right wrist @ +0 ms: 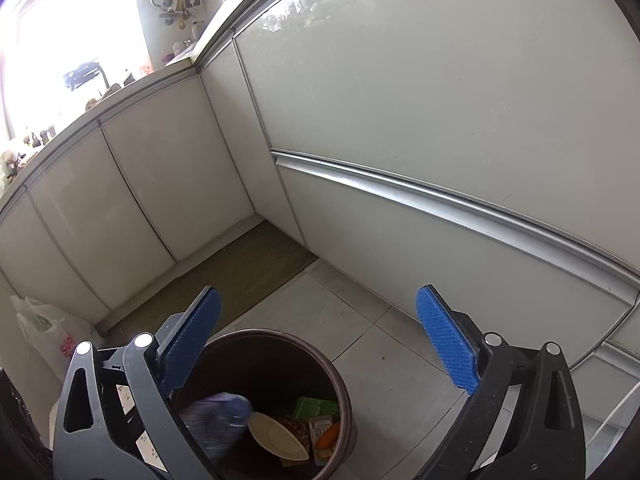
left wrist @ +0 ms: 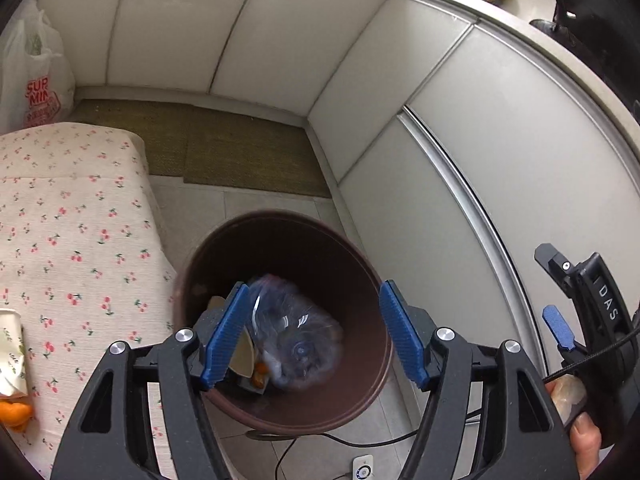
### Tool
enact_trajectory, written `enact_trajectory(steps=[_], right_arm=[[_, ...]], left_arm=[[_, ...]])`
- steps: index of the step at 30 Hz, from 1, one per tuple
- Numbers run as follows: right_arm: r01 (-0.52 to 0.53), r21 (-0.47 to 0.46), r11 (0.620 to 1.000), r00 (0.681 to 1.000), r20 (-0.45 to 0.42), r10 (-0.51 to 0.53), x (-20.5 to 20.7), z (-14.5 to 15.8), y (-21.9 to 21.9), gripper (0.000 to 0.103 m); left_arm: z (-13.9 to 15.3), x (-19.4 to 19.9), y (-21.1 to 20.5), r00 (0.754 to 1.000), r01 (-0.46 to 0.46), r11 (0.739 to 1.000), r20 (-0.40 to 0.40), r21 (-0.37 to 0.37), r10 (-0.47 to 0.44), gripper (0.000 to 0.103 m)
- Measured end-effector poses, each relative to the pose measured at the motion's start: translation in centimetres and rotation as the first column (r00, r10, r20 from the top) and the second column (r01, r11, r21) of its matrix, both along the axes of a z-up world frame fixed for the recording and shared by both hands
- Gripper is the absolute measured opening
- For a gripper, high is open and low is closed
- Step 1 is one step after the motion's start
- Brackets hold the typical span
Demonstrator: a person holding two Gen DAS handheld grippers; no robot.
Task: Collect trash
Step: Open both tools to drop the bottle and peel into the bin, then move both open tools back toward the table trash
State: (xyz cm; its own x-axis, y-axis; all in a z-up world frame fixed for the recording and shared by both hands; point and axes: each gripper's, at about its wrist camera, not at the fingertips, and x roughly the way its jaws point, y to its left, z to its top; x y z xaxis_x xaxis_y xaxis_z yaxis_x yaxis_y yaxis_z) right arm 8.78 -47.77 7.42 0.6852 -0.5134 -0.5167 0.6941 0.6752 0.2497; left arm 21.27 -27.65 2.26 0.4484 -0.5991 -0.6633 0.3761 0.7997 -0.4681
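A dark brown round trash bin [left wrist: 360, 268] stands on the tiled floor. My left gripper [left wrist: 316, 332] is open right above its mouth. A clear crushed plastic bottle [left wrist: 298, 340], blurred, is inside the bin between the fingers, touching neither. Wrappers and orange scraps [left wrist: 260, 374] lie at the bottom. In the right wrist view the bin [right wrist: 344, 392] sits below my open, empty right gripper [right wrist: 320, 340], with the blurred bottle [right wrist: 218, 418], a cream dish-shaped piece [right wrist: 280, 438] and green packets [right wrist: 314, 408] inside. The right gripper's finger shows in the left wrist view [left wrist: 560, 330].
A table with a cherry-print cloth [left wrist: 68, 248] stands left of the bin, with a paper cup [left wrist: 12, 352] and orange peel [left wrist: 16, 414] on it. White cabinets [right wrist: 400, 120] surround the floor. A white shopping bag [left wrist: 32, 76] and a brown mat [left wrist: 224, 148] lie behind. A cable [left wrist: 332, 438] runs on the floor.
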Motion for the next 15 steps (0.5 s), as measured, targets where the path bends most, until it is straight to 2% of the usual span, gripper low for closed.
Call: enact_trajectory(steps=[9, 15], right_arm=[[-0.105, -0.036, 0.994, 0.993, -0.066, 0.103, 1.5, -0.3, 3.2, 0.096], [-0.242, -0.017, 0.970, 0.965, -0.114, 0.238, 3.3, -1.2, 6.6, 0.096]], left_arm=[[-0.2, -0.6, 4.0, 0.997, -0.083, 0.997, -0.002, 0.005, 0.083, 0.067], [-1.7, -1.3, 8.6, 0.981, -0.188, 0.982, -0.035, 0.019, 0.189, 0.067]])
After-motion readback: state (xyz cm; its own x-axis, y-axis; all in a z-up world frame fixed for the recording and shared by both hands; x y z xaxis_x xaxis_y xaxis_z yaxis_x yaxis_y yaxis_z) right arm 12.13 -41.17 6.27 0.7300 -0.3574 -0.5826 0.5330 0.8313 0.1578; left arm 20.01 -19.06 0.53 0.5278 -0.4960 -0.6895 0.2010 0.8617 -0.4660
